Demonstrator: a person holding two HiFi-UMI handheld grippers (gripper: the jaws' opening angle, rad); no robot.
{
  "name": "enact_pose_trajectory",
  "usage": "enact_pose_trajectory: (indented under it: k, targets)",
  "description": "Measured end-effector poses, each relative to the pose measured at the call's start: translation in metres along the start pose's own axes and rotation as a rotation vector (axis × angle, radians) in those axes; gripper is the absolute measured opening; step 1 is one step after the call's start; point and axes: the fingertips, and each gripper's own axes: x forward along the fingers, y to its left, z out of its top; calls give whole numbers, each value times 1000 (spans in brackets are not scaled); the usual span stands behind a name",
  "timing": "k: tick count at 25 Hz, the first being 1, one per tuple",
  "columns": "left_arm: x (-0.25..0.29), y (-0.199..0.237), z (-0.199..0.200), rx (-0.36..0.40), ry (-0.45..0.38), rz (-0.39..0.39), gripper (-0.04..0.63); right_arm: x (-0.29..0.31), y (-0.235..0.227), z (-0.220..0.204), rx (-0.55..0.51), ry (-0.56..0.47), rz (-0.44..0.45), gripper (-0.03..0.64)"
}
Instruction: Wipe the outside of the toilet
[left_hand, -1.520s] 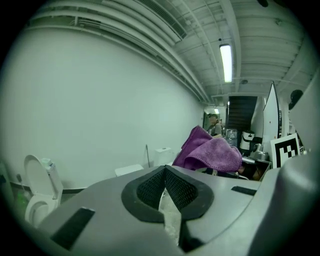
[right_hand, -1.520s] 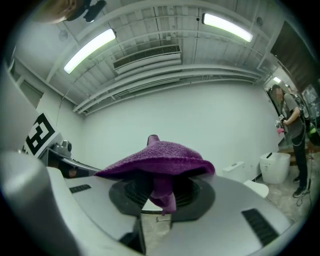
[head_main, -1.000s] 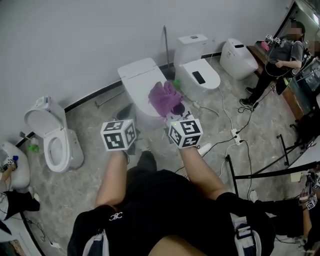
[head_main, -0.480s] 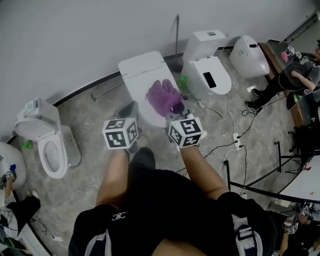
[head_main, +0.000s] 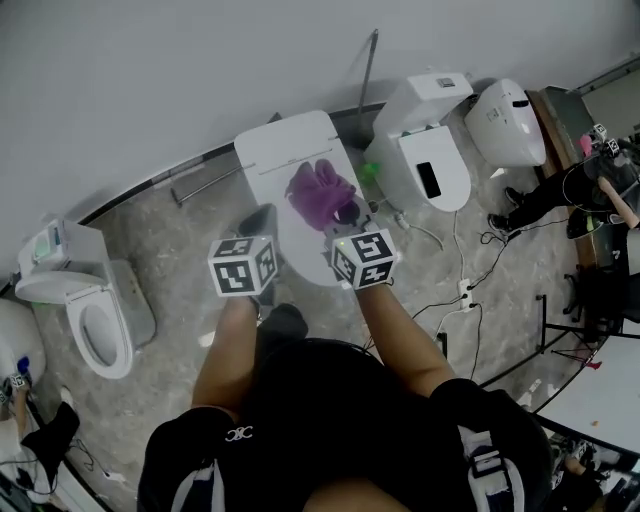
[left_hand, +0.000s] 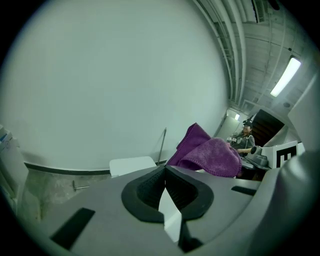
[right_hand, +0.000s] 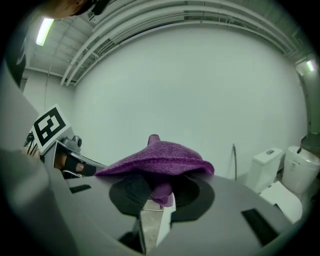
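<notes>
The left gripper (left_hand: 165, 186) is closed. Its black pads (left_hand: 150, 187) meet along one line with nothing between them. The right gripper (right_hand: 157, 192) is closed on a purple cloth (right_hand: 159, 161). A fold of the cloth is pinched between the jaws and the rest drapes over their tips.

In the head view, the cloth (head_main: 320, 192) shows over the closed lid of the white toilet (head_main: 278, 150) directly ahead of the person. Whether the cloth touches the lid cannot be told. The left gripper is just beside the toilet's left edge, clear of the cloth.

A second toilet (head_main: 135, 312) stands well apart at the left, lid raised and bowl open. A third toilet (head_main: 448, 158), with a tank and a dark panel (head_main: 429, 180) on its closed lid, stands to the right of the first. A small green object (head_main: 368, 172) sits on the floor between these two. A fourth toilet (head_main: 512, 120) stands beyond, near another person (head_main: 575, 190).
</notes>
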Motion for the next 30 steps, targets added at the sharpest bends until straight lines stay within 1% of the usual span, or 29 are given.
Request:
enact_pose_trajectory:
  k: [4, 8, 12, 15, 18, 21, 24, 27, 30]
  targets:
    - [26, 38, 13, -32, 17, 25, 8, 50, -10, -8, -11, 53, 25, 80]
    - [40, 65, 8, -74, 33, 60, 8, 91, -12, -25, -17, 107, 66, 78]
    - [53, 89, -1, -126, 36, 104, 8, 134, -10, -48, -40, 165, 136, 80]
    - [63, 113, -6, -171, 33, 156, 8, 174, -8, -70, -58, 221, 192, 78]
    - [78, 134, -12, -218, 27, 211, 8, 213, -13, -99, -88, 286, 245, 80]
    - [100, 152, -20, -251, 21, 250, 8, 257, -20, -128, -124, 328, 297, 78]
    - [122, 173, -39, -304, 20, 279, 8, 301, -23, -165, -160, 367, 343, 78]
    - [145, 197, -56, -355, 14, 298, 8, 344, -29, -205, -192, 408, 369, 80]
    - [166, 219, -76, -374, 23, 303, 8, 383, -36, -243, -242, 454, 380, 80]
